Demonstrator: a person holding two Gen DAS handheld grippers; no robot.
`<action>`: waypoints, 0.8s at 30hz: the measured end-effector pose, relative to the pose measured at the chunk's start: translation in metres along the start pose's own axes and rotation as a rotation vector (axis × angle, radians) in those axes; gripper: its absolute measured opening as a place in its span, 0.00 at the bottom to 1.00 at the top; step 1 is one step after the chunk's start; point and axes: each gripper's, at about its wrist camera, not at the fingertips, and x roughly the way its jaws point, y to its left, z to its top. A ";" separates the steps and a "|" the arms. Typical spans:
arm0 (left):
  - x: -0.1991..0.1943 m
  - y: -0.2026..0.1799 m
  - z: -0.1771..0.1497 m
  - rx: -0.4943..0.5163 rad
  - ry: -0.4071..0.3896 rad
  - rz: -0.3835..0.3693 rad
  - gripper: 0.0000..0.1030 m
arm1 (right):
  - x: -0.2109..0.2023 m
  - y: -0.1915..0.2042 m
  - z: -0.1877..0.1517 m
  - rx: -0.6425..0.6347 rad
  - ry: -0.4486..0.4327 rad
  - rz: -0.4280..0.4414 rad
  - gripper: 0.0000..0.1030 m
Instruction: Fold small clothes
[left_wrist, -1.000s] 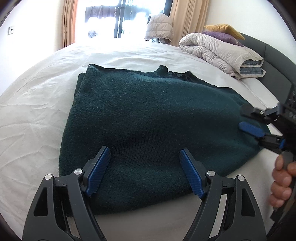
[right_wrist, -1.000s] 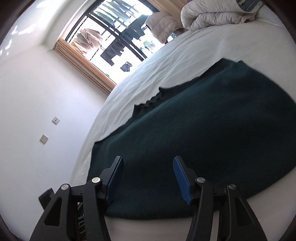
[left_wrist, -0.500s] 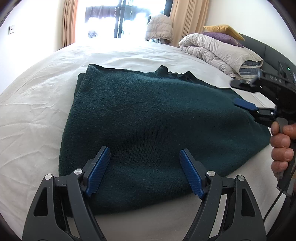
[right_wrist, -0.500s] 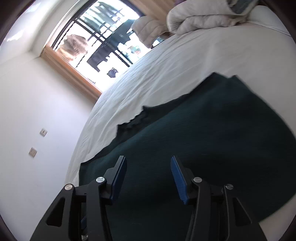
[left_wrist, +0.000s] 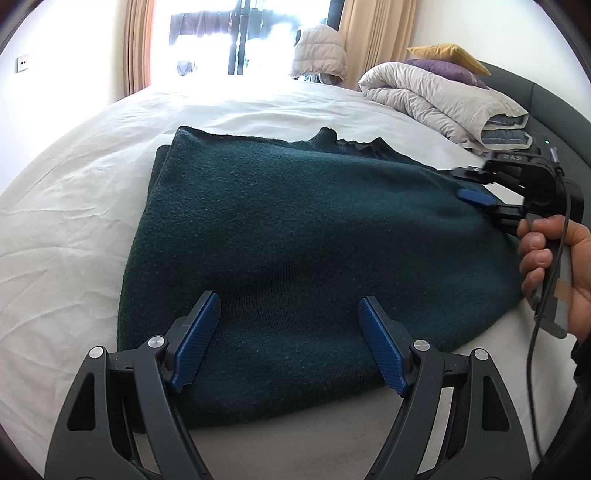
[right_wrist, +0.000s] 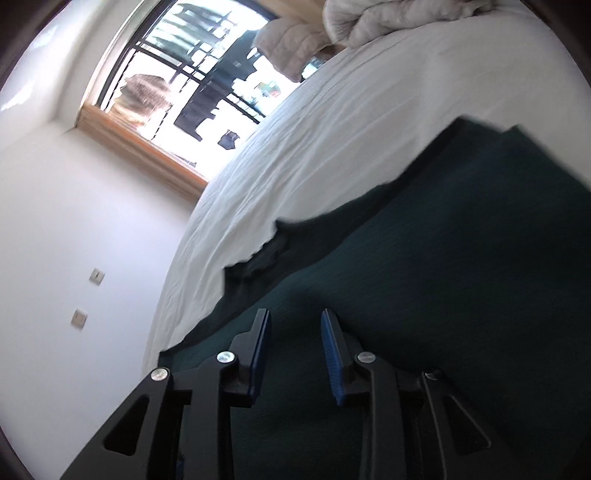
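Observation:
A dark green knit sweater (left_wrist: 303, 236) lies folded on the white bed sheet (left_wrist: 66, 229), its collar at the far edge. My left gripper (left_wrist: 288, 325) is open and empty, hovering over the sweater's near hem. My right gripper (left_wrist: 471, 184) shows in the left wrist view, held by a hand over the sweater's right side near the shoulder. In the right wrist view the right gripper (right_wrist: 293, 325) is open with a narrow gap, empty, above the sweater (right_wrist: 443, 314) close to its collar (right_wrist: 266, 254).
A rolled grey duvet (left_wrist: 436, 99) with purple and yellow pillows lies at the far right by the dark headboard (left_wrist: 554, 107). A padded jacket (left_wrist: 317, 55) hangs near the bright window. The bed's near edge runs below my left gripper.
My right gripper has risen and moved from the sweater's right hem toward the shoulder and collar, and its fingers have narrowed. The left gripper and the sweater have not moved.

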 end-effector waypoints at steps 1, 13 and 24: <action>0.000 -0.001 0.000 0.004 0.002 0.005 0.75 | -0.017 -0.012 0.004 0.035 -0.048 -0.034 0.49; 0.000 -0.006 0.003 0.030 0.025 0.039 0.75 | -0.073 0.019 -0.056 -0.127 0.004 0.122 0.63; -0.049 0.016 -0.006 -0.156 0.019 0.026 0.76 | -0.067 0.051 -0.072 -0.183 0.059 0.171 0.63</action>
